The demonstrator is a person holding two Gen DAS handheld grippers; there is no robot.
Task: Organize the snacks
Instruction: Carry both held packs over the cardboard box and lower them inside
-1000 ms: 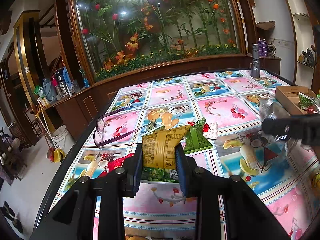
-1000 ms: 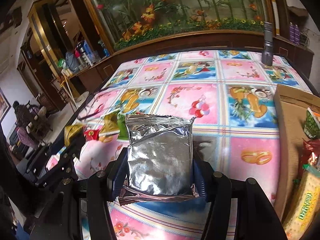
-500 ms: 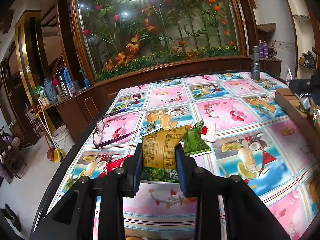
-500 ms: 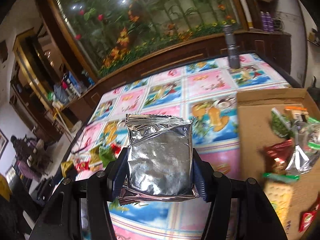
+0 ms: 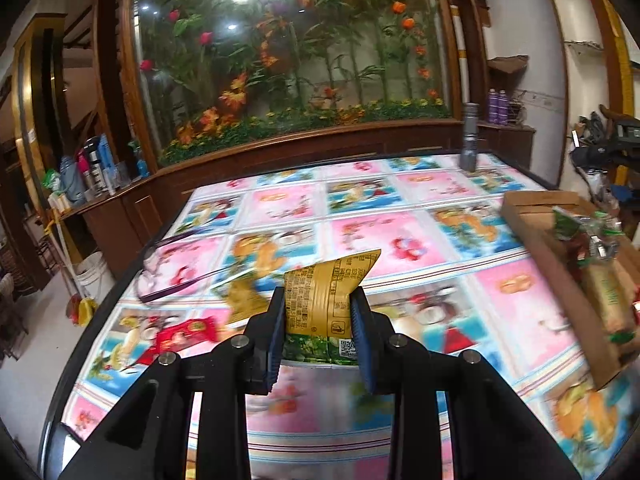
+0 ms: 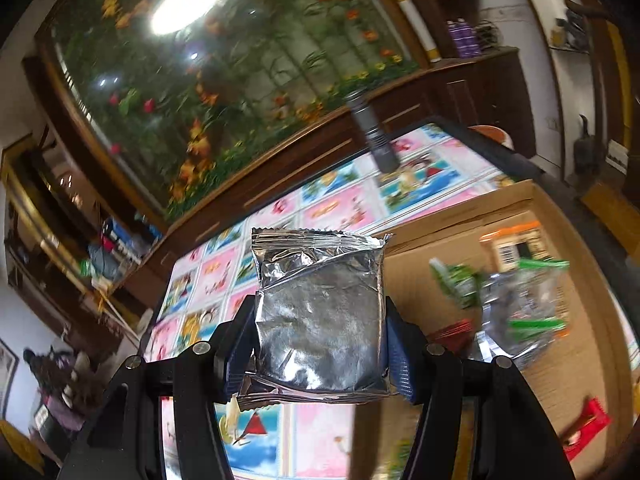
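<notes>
Between right hand-held gripper [image 6: 320, 344] pads, silver packet [image 6: 320, 312].

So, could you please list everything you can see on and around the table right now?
yellow snack packet: 1, yellow, held in left gripper
silver packet: 1, silver, held in right gripper
cardboard box: 1, brown, right side, holding several snacks
red packet: 1, red, table's left
glasses: 1, purple, table's left
torch: 1, grey, far edge, upright
tablecloth: 1, pink and blue
left gripper: 1, black
right gripper: 1, black
</notes>
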